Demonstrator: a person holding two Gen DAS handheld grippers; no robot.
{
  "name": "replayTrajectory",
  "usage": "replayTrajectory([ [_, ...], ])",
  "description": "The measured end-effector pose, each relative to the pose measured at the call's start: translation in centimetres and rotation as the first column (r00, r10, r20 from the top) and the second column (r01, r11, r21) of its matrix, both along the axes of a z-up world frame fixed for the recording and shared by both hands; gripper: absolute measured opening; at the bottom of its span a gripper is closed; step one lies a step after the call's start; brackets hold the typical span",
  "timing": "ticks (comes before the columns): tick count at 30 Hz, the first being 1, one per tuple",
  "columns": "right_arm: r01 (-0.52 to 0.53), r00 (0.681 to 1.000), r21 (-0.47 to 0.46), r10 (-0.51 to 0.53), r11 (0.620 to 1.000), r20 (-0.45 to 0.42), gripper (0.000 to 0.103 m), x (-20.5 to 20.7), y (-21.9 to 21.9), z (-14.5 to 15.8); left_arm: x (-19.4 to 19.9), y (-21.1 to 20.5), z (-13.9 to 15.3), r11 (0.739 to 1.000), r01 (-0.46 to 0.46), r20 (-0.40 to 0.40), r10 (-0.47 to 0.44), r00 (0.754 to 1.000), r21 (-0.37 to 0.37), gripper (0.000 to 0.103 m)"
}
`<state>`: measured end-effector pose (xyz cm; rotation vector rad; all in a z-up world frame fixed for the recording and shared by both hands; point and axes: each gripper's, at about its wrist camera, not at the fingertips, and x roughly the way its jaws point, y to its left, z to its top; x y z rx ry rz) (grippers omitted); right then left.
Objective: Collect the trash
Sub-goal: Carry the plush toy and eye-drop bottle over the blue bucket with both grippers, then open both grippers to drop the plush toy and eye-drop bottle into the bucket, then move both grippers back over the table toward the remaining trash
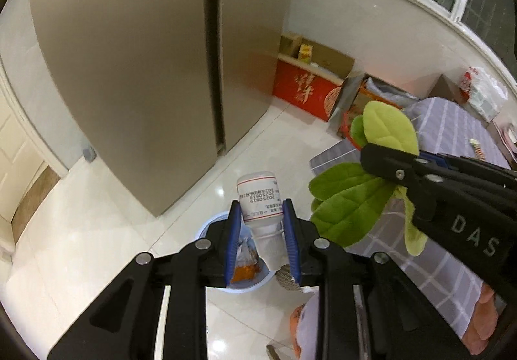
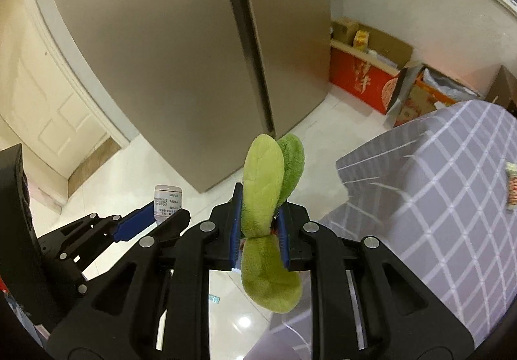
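My left gripper [image 1: 262,214] is shut on a white plastic bottle [image 1: 260,198] with a printed label, held upside down above a light blue bin [image 1: 206,229]. The bin holds an orange-tinted wrapper [image 1: 245,263]. My right gripper [image 2: 258,218] is shut on a green plush leaf toy [image 2: 265,179], held over the floor beside the table. The toy [image 1: 352,201] and the right gripper [image 1: 387,166] also show in the left wrist view, to the right of the bottle. The left gripper [image 2: 161,213] with the bottle [image 2: 167,200] shows at the left of the right wrist view.
A tall brown fridge [image 1: 145,69] stands straight ahead. A table with a grey checked cloth [image 2: 446,198] is at the right, with a small wrapper [image 2: 512,185] on it. Red and cardboard boxes [image 1: 307,88] sit along the far wall. White tiled floor [image 1: 97,231] lies below.
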<state>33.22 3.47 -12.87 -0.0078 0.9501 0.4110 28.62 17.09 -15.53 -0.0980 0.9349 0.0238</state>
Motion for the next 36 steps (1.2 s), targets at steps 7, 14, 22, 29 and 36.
replayTrajectory([
  [7,-0.009,0.997,-0.046,0.006,0.999,-0.071,0.019,2.3,3.1,-3.8,2.2,3.1,-3.6,0.999,-0.048,-0.068,0.049,0.996,0.02,0.045],
  [14,-0.002,0.994,-0.088,-0.008,0.996,-0.112,0.019,3.4,4.6,-6.0,3.3,6.5,-5.8,0.994,-0.109,-0.091,0.109,0.99,-0.004,0.064],
  [22,0.005,0.997,-0.117,-0.014,0.993,-0.076,0.072,3.7,6.6,-6.6,2.3,9.0,-6.3,0.987,-0.162,-0.101,0.16,0.982,-0.006,0.064],
  [29,-0.021,0.995,-0.13,0.008,0.991,-0.103,0.072,3.2,7.0,-7.4,1.5,9.8,-6.0,0.984,-0.179,-0.094,0.179,0.979,0.01,0.064],
  [36,-0.017,0.996,-0.129,0.005,0.991,-0.094,0.072,2.5,6.4,-6.5,0.7,9.6,-5.2,0.984,-0.176,-0.081,0.176,0.981,0.007,0.064],
])
